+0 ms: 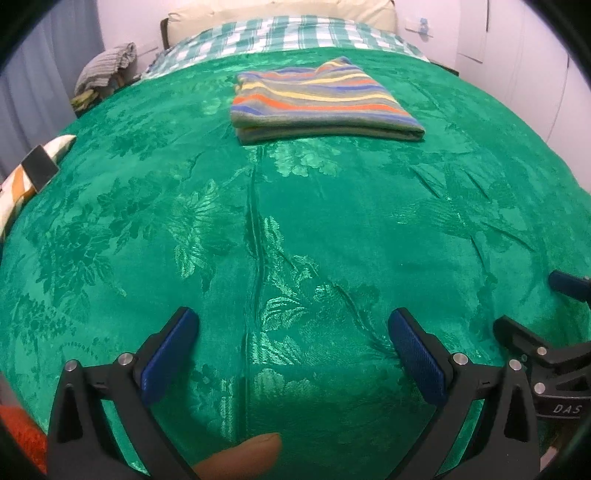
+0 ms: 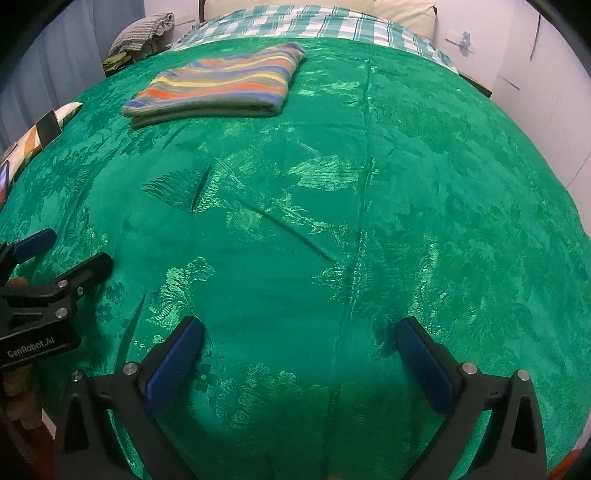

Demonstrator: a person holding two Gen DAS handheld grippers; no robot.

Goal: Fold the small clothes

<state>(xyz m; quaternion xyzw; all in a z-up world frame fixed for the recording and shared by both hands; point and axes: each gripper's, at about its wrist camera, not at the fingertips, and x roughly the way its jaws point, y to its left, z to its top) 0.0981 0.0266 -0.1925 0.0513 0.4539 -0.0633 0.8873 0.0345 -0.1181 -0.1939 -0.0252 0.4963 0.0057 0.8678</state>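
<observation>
L gripper (image 1: 293,328) & R gripper (image 2: 301,334) jaws spread, empty; striped garment (image 1: 317,99) folded on green bedspread (image 1: 332,221)

Bed cover (image 1: 295,229): bright green w/ shiny leaf + flower shapes. Folded cloth (image 1: 317,99): stripes of orange, blue, yellow, grey. Sheet (image 1: 280,35) behind: green + white checks. Pillow (image 1: 280,13): cream. Left gripper (image 1: 293,325) & right gripper (image 2: 301,328): black w/ blue pads (image 1: 170,354). Cloth at side (image 1: 105,66): grey stripes. Walls (image 1: 517,55): pale pink-white.
</observation>
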